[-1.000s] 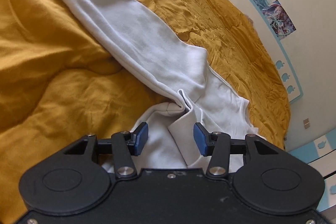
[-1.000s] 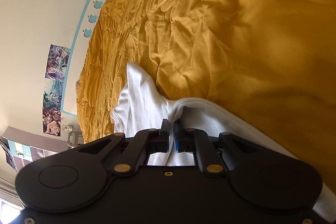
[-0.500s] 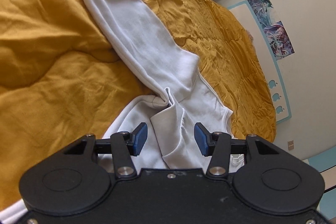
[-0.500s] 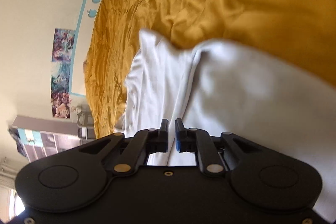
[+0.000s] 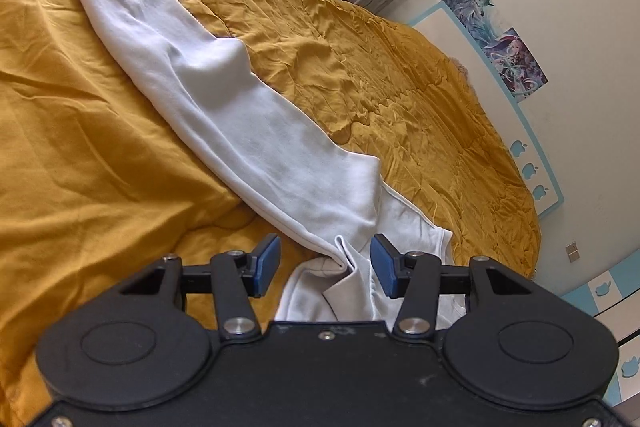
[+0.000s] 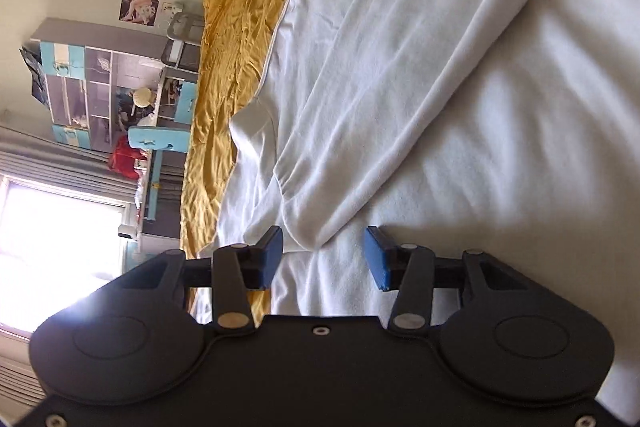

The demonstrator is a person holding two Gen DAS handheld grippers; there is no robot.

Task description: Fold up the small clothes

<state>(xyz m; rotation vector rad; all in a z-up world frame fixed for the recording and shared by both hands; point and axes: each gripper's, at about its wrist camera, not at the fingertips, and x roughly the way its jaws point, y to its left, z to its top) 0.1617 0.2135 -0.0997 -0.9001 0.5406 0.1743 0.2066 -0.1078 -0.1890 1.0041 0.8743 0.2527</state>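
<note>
Left tongs [image 5: 325, 265] wide, right tongs [image 6: 323, 257] just opening, empty; sweatshirt [image 6: 460, 75] on quilt [image 5: 100, 155].

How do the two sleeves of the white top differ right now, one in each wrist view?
The left-view sleeve stretches out across the mustard bedcover, away from the body; the right-view sleeve is folded across the white top.

The first sleeve's ribbed cuff lies far from the left gripper; the second's cuff lies at the right gripper.

Both are white, unheld.
</note>
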